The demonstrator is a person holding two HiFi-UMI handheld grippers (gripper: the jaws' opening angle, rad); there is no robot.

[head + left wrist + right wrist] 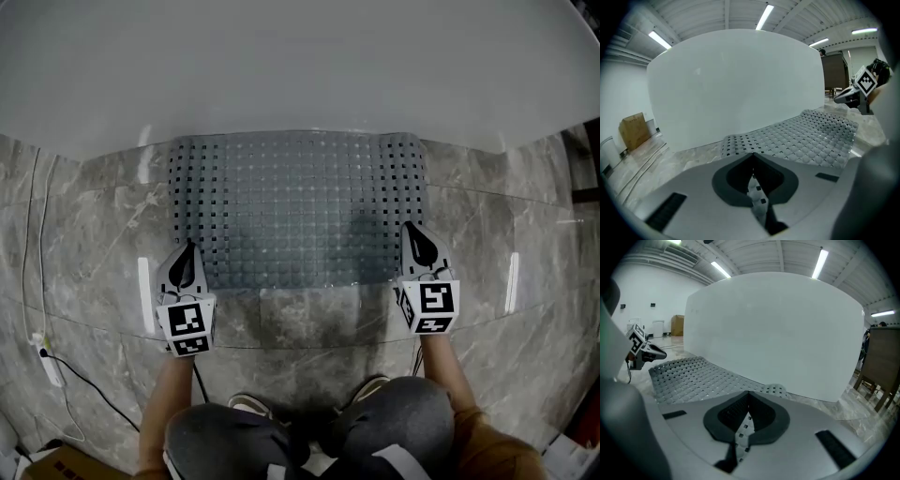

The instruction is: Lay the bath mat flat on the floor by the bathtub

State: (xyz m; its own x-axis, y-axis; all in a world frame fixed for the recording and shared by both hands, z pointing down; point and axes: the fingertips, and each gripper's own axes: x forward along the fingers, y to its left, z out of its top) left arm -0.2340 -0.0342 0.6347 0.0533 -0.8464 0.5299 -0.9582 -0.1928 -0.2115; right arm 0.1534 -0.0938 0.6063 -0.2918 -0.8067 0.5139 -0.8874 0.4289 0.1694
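Right up against the white bathtub (281,66) lies the grey bath mat (298,211), a rubbery sheet dotted with small square holes. Its far edge runs along the foot of the tub and its long side is parallel to it. The mat rests on the marble floor (309,328), though in the left gripper view its surface bows a little instead of sitting dead flat.

Both near corners are pinched. The left gripper (187,258) is clamped on the near left corner, and a strip of the holed mat shows squeezed between its jaws. The right gripper (418,246) is clenched on the near right corner in the same way (its own view shows the mat running up through the closed jaws).

Closer in, the person's knees (403,412) and shoes (248,405) sit just behind the mat. A dark cable (84,380) trails across the floor at the left, and a cardboard box (633,130) stands well off to that side.
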